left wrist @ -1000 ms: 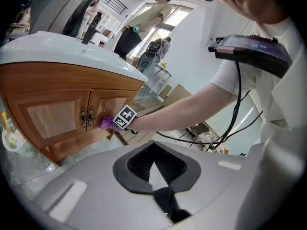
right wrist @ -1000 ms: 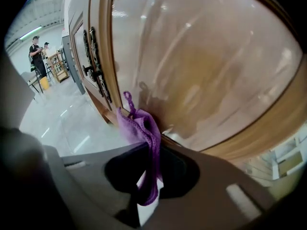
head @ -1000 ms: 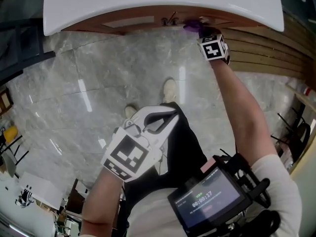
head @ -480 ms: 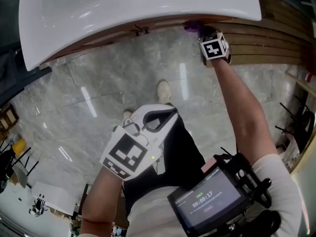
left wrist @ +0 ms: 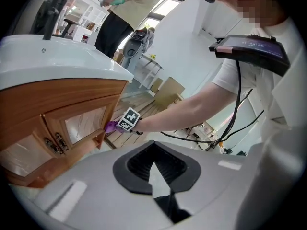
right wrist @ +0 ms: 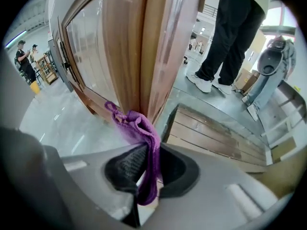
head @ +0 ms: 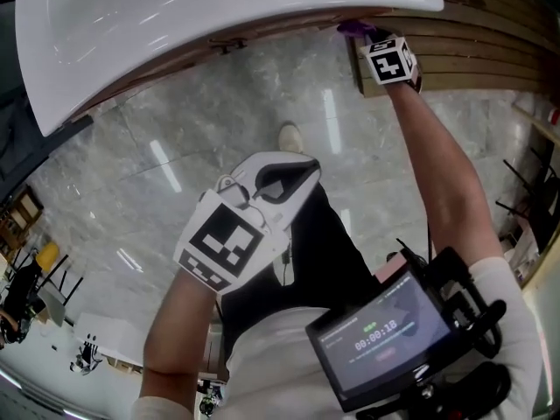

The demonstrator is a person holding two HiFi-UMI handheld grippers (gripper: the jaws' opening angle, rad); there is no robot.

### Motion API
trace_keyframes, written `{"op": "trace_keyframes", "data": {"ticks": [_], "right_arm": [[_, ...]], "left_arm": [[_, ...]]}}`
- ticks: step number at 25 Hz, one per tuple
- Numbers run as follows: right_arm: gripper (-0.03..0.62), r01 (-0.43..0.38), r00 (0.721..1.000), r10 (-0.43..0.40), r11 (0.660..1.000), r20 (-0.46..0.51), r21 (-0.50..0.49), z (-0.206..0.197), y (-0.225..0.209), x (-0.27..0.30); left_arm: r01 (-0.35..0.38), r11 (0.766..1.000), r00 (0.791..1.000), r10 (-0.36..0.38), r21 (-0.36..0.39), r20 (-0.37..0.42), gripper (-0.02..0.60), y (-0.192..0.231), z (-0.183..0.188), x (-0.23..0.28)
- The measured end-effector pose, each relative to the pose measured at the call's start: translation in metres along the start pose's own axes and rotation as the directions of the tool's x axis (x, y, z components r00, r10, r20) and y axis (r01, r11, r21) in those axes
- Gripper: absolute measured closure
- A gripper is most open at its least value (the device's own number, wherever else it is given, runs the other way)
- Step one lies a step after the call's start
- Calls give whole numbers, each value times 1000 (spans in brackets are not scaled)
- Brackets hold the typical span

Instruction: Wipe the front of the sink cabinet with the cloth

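The purple cloth [right wrist: 139, 126] hangs pinched in my right gripper [right wrist: 149, 153], which is shut on it. Its bunched top presses against the upright wooden corner post of the sink cabinet [right wrist: 129, 47]. In the head view the cloth [head: 352, 27] sits just under the white sink [head: 219, 16], with the right gripper [head: 366, 35] and its marker cube right behind it. My left gripper [head: 293, 175] hangs at waist height over the floor, shut and holding nothing. From the left gripper [left wrist: 154, 163] view I see the cabinet [left wrist: 57, 114] and the cloth [left wrist: 111, 126] at its right edge.
A slatted wooden platform [right wrist: 216, 133] lies on the marble floor [head: 175, 147] right of the cabinet. The glass-panelled cabinet doors [right wrist: 86, 42] carry dark handles [left wrist: 53, 143]. A person in dark trousers [right wrist: 230, 32] stands beyond the platform. A screen device [head: 385, 335] hangs at my chest.
My right gripper has slid the cloth to the right along the cabinet front, away from the door handles to the right corner post. The left gripper stays at my waist.
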State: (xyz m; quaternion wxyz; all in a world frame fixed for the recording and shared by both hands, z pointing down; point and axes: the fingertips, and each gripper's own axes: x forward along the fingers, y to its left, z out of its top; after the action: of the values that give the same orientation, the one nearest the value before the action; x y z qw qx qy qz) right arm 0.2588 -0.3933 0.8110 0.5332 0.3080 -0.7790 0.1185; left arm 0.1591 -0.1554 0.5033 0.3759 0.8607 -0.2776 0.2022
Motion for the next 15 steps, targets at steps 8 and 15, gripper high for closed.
{"op": "trace_keyframes", "data": {"ticks": [8, 15], "right_arm": [[539, -33, 999, 33, 999, -1, 14, -12, 6, -48], [539, -85, 996, 84, 996, 36, 28, -13, 45, -120]], "left_arm": [[-6, 999, 1000, 7, 35, -24, 577, -22, 18, -16], [-20, 998, 1000, 21, 59, -7, 576, -61, 25, -53]]}}
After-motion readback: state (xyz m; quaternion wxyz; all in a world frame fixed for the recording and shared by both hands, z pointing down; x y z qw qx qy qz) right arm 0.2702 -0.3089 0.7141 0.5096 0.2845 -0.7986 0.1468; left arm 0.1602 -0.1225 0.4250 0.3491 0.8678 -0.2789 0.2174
